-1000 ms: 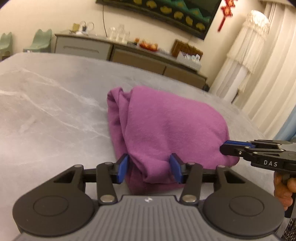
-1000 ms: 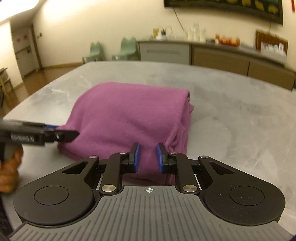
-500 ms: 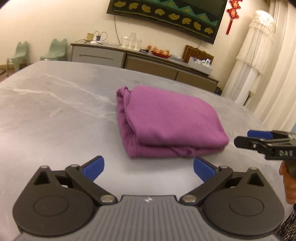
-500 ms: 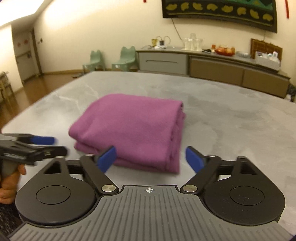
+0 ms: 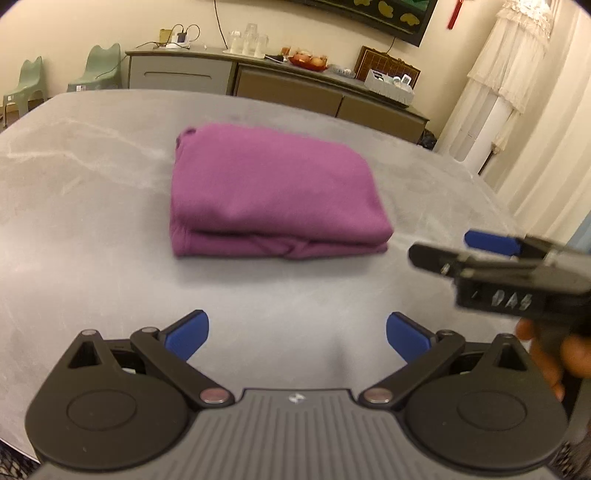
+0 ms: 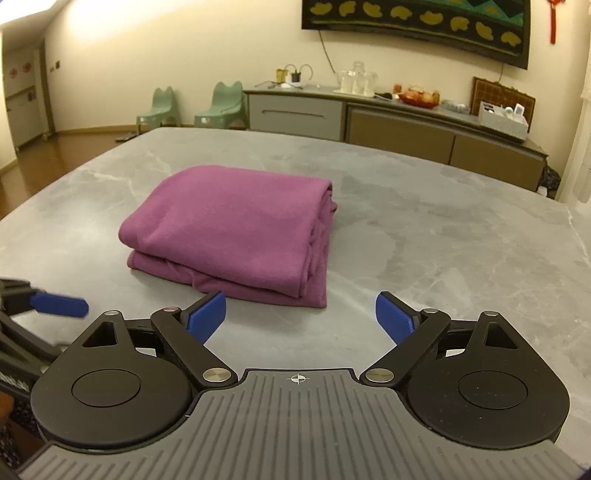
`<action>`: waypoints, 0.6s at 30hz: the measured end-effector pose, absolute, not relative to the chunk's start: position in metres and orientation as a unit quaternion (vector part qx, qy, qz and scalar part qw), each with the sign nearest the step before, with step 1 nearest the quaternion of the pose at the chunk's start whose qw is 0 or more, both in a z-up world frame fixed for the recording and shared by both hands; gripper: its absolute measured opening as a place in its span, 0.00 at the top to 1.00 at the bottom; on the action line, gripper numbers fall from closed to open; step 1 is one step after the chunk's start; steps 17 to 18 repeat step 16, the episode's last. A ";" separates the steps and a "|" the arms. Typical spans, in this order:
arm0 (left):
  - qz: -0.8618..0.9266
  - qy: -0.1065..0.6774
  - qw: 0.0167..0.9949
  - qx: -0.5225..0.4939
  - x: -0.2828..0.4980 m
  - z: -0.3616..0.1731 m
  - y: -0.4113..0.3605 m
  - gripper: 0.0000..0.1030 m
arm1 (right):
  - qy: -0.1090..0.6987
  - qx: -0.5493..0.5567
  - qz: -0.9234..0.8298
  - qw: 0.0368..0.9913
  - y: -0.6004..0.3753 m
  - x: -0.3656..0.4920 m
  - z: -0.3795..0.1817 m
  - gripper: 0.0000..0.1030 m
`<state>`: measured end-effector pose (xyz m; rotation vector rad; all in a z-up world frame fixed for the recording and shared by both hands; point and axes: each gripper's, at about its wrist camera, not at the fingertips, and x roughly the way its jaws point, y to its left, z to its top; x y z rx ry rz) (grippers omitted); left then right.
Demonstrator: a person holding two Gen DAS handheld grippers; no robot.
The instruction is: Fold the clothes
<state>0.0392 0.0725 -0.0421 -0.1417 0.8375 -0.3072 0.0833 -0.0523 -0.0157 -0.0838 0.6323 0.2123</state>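
Purple garment, folded into a thick, roughly rectangular bundle, lies flat on the grey marbled table, a little ahead of both tools I hold and touching neither. From the left wrist camera its long axis runs across my view, left to right; the near long side shows two stacked layers with a creased seam between them, and the far left corner ends in a small bunched tip. From the right wrist camera the same bundle sits slightly left of centre, and its right-hand end shows several loose stacked edges while the top surface is smooth. My left gripper hovers over bare table short of the garment, its blue-padded fingers spread wide with nothing between them. My right gripper is likewise spread wide and holding nothing, its blue fingers just short of the bundle's near edge. In the left view the right tool also appears from the side at the right, blurred, with my right hand gripping its handle. Beyond the table stand a long sideboard carrying glassware and a bowl of fruit, two pale green chairs and a dark wall hanging.
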 end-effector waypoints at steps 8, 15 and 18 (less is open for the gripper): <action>-0.134 0.384 0.911 -0.063 0.035 -0.015 0.058 0.00 | 0.304 -0.043 0.107 0.946 -0.049 0.083 -0.013 0.11; -0.124 0.388 0.912 -0.050 0.034 -0.015 0.054 0.00 | 0.301 -0.047 0.110 0.946 -0.049 0.080 -0.010 0.11; -0.122 0.389 0.912 -0.049 0.034 -0.015 0.054 0.00 | 0.300 -0.048 0.111 0.946 -0.049 0.079 -0.010 0.11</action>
